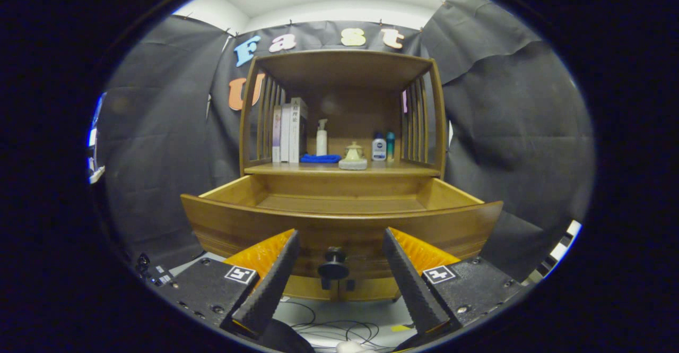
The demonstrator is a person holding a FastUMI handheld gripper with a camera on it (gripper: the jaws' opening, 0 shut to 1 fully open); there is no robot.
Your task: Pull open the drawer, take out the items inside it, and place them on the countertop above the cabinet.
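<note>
The wooden cabinet's drawer (pixel 339 220) stands pulled out toward me, its bare bottom panel partly in sight; nothing shows inside from this low angle. Its dark round knob (pixel 333 268) sits between my fingers, touching neither. My gripper (pixel 339 252) is open, fingers spread wide on either side of the knob, just short of the drawer front. Above the drawer is the countertop (pixel 276 169), where a blue cloth (pixel 320 158), a small pale lidded pot on a saucer (pixel 353 156), a white spray bottle (pixel 321 138) and two small bottles (pixel 383 147) stand.
Books (pixel 289 130) stand upright at the countertop's left, against the slatted side. A shelf roof (pixel 342 66) covers the countertop space. Black cloth walls surround the cabinet. Cables (pixel 339 329) lie on the floor below the drawer.
</note>
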